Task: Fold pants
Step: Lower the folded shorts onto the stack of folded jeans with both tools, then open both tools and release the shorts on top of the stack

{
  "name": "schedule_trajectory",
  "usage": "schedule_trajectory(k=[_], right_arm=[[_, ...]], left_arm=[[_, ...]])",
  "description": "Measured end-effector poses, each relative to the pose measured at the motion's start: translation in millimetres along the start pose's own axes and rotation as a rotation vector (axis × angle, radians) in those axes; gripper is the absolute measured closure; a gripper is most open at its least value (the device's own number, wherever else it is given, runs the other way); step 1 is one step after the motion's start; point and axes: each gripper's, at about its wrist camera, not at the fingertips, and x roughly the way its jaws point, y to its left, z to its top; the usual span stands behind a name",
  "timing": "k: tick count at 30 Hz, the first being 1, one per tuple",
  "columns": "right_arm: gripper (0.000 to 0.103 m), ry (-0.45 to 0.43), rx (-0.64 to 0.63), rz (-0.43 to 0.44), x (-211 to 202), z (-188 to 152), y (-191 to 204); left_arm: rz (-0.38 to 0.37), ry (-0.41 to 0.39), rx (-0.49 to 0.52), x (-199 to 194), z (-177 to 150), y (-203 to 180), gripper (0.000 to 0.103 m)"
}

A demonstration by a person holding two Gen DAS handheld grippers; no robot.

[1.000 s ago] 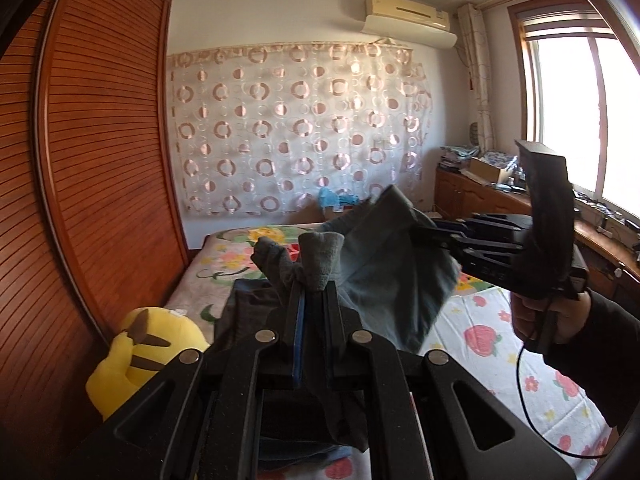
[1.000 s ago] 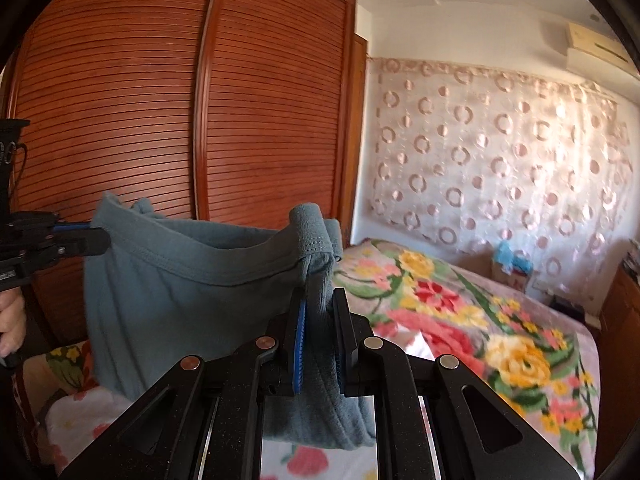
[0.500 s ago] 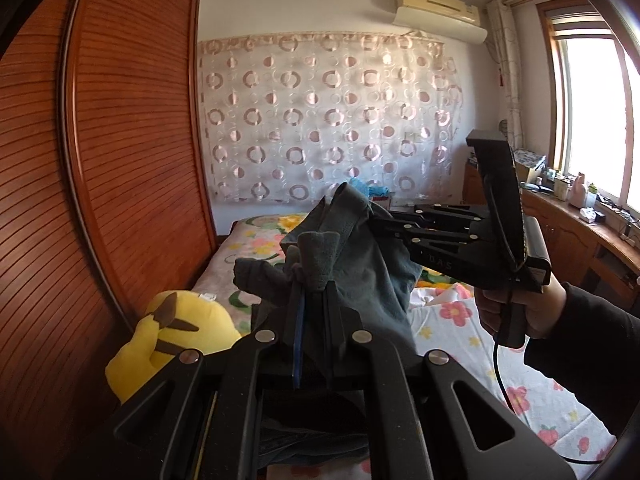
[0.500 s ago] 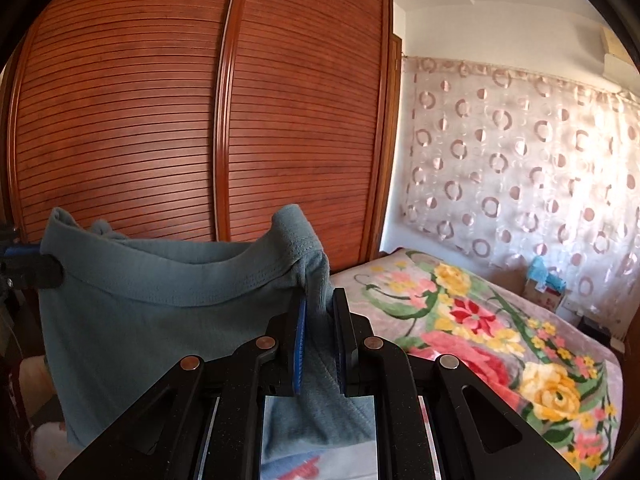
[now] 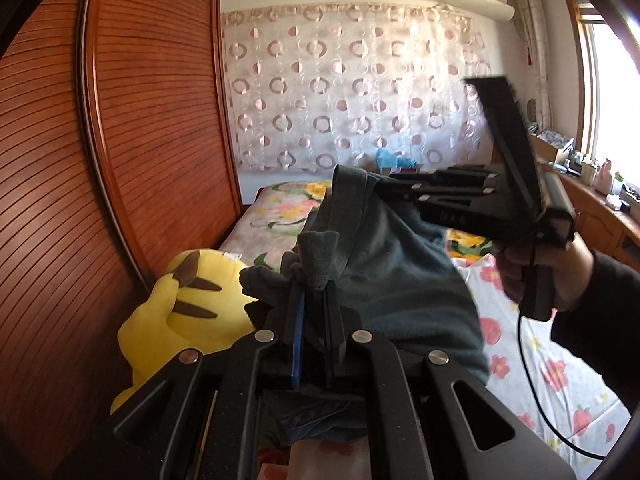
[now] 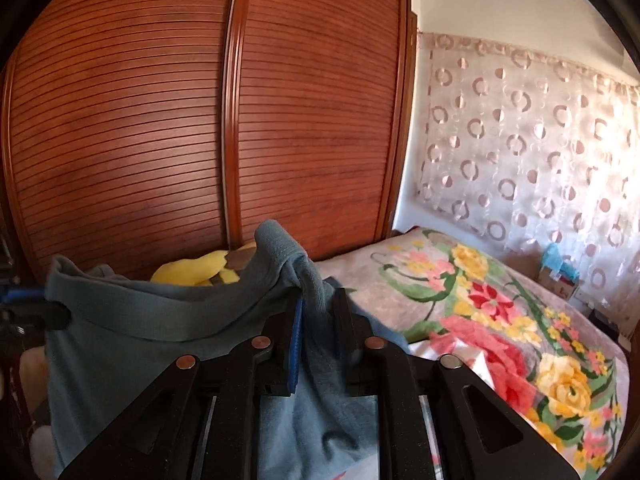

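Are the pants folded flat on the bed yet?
No. The pants hang bunched in the air, pinched by the left gripper; the right gripper is opening around their waistband.

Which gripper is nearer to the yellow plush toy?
Left. The left gripper, shut on the pants, is right beside the yellow plush toy; the right gripper is farther away.

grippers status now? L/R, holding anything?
Left gripper: shut on the pants.
Right gripper: jaws opening, pants fabric between them; whether the pads grip it cannot be told.

The pants hang over the bed, with the plush toy left against the wardrobe.
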Motion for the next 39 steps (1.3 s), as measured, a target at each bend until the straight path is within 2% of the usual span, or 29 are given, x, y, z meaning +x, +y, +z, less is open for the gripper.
schedule_trajectory(k=[3,7,13,22,27,39], right_arm=[[0.074,-0.016,0.018,0.005,-9,2,-4],[0.073,-0.003,0.032,0.006,-17,3,-10],[0.073,0.046,0.034,0.059,-24,-6,-15],[0.073,0.140,0.070,0.032,4,-5,-27],[0.073,0.151,0.088,0.031,14,-1,-25],[0.073,0.136,0.109,0.048,-31,-8,-6]], left_arm=[[0.011,0.010,-0.005,1,-4,1,0.094],[0.017,0.015,-0.009,0,-8,3,0.094],[0.029,0.031,-0.002,6,-15,6,0.094],[0.031,0.056,-0.015,11,-19,6,0.094],[0.028,0.058,-0.021,8,-20,5,0.094],[0.029,0.055,-0.023,2,-18,6,0.094]])
